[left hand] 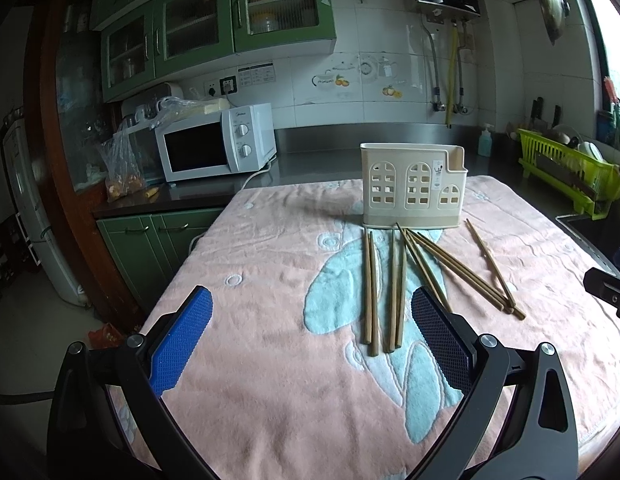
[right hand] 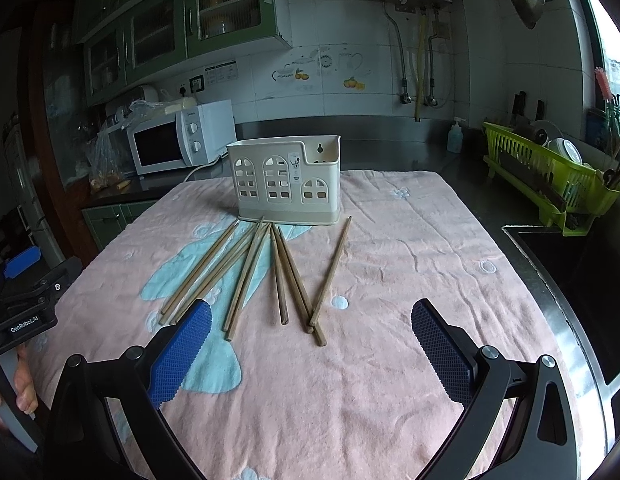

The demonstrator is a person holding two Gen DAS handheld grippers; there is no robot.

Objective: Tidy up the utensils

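Between the blue pads of the left gripper (left hand: 312,334) lies bare towel; its fingers (left hand: 181,344) are spread wide and grasp nothing. The right gripper (right hand: 311,346) is likewise released, fingers (right hand: 442,350) wide apart, nothing between them, hovering over the towel (right hand: 390,380).

Chopsticks (left hand: 394,292) lie loose on the towel just ahead of both grippers. From the left wrist view, two near-parallel pairs lie straight ahead, their near ends between the pads' lines, with a fan of further sticks angled to the right and one pair (left hand: 492,266) set apart further right. From the right wrist view the same sticks (right hand: 281,276) fan outward from the holder, some crossing at the near ends.

Holder (left hand: 414,186), cream plastic with arched cut-outs, stands upright on the towel just beyond the far ends of the chopsticks; its visible compartment (right hand: 322,150) shows no contents.

Towel, pink with pale blue pattern, covers the tabletop (left hand: 310,160).

Beyond: microwave (left hand: 215,144) at rear left, green dish rack (left hand: 566,168) at rear right, soap bottle (right hand: 455,136) beside it, green wall cabinets (left hand: 213,20) above.
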